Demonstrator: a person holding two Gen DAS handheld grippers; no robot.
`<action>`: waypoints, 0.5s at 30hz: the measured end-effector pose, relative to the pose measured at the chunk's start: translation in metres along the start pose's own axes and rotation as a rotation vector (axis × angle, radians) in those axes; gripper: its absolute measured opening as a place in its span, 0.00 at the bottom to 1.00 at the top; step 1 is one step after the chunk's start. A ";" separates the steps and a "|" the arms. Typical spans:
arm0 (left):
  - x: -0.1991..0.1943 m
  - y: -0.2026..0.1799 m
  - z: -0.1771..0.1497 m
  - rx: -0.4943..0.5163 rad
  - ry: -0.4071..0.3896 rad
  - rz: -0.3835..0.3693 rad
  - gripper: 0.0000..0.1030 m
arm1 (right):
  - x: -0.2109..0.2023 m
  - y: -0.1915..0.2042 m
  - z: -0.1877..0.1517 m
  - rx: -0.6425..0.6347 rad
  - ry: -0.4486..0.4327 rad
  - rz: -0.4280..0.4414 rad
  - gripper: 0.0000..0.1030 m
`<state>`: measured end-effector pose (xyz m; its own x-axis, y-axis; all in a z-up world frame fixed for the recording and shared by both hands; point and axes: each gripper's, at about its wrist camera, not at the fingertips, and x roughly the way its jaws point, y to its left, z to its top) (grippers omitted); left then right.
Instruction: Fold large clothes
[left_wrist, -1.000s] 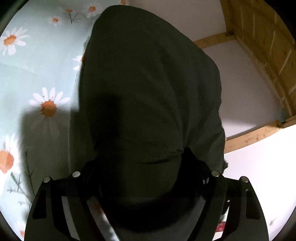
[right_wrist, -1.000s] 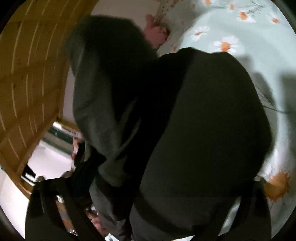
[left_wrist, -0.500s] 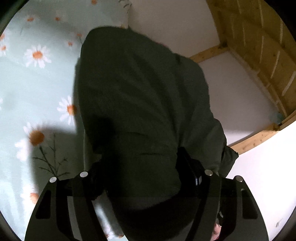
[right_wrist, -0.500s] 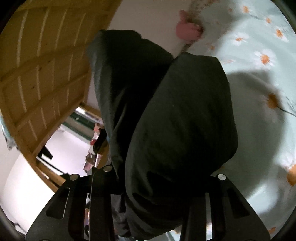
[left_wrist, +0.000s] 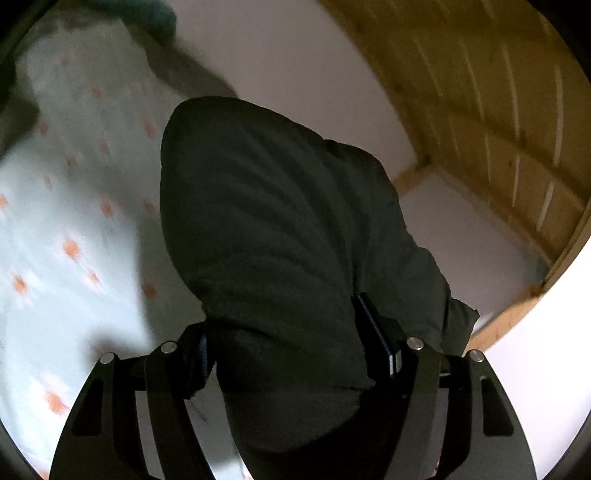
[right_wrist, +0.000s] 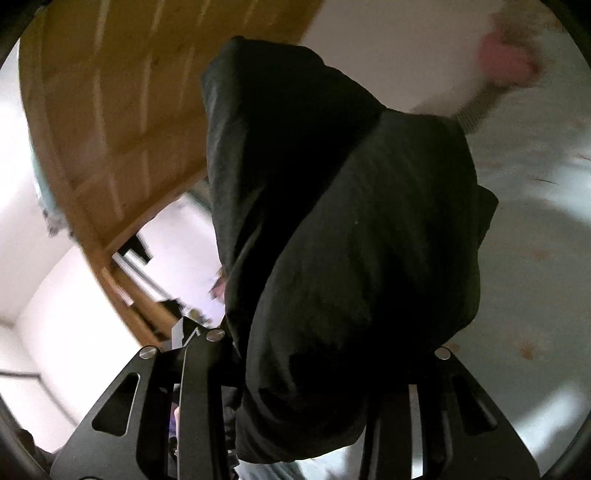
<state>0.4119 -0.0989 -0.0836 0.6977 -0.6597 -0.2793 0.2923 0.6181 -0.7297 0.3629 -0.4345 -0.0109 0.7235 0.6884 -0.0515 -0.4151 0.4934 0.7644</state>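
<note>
Bed surface: pale mint bedsheet printed with white-and-orange daisies (left_wrist: 74, 229) is filling the left of the left wrist view and the right of the right wrist view (right_wrist: 535, 258); print is blurring, so the cameras are likely moving.
Surround: slatted pine-wood bed frame (left_wrist: 498, 129) is standing beside a white wall.
Garment: large dark green-black heavy cloth garment (left_wrist: 277, 229) is hanging in the air above the sheet, bunched, draping forward off both tools; in the right wrist view (right_wrist: 351, 240) it is showing two hanging lobes with a deep crease between them.
Left tool: left black two-finger gripper (left_wrist: 295, 354) is clamping a thick wad of the garment; fingers are held apart only by the cloth's bulk.
Right tool: right black two-finger gripper (right_wrist: 325, 354) is likewise pinching the garment, fingertips buried in fabric.
Small item: blurred pink object (right_wrist: 506, 59) is lying at the sheet's far edge; identity unclear.
Step (judgement): carrying the lifted garment to lay or fold it over the bed.
Technique (judgement): keeping both grips level and pulling apart so the held edge is going taut; lowering the free hem first and dragging back, so the lobes are flattening rather than stacking; keeping clear of the frame.
</note>
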 end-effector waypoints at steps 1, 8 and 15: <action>-0.020 0.006 0.016 0.007 -0.038 0.007 0.66 | 0.016 0.010 0.003 -0.017 0.013 0.022 0.34; -0.169 0.007 0.115 0.059 -0.328 0.177 0.65 | 0.195 0.109 0.021 -0.059 0.159 0.303 0.34; -0.272 0.047 0.193 0.010 -0.428 0.588 0.68 | 0.384 0.144 -0.056 0.187 0.311 0.453 0.34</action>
<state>0.3619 0.1924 0.0782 0.9353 0.0068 -0.3539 -0.2055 0.8244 -0.5274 0.5501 -0.0689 0.0437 0.2886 0.9467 0.1428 -0.5204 0.0298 0.8534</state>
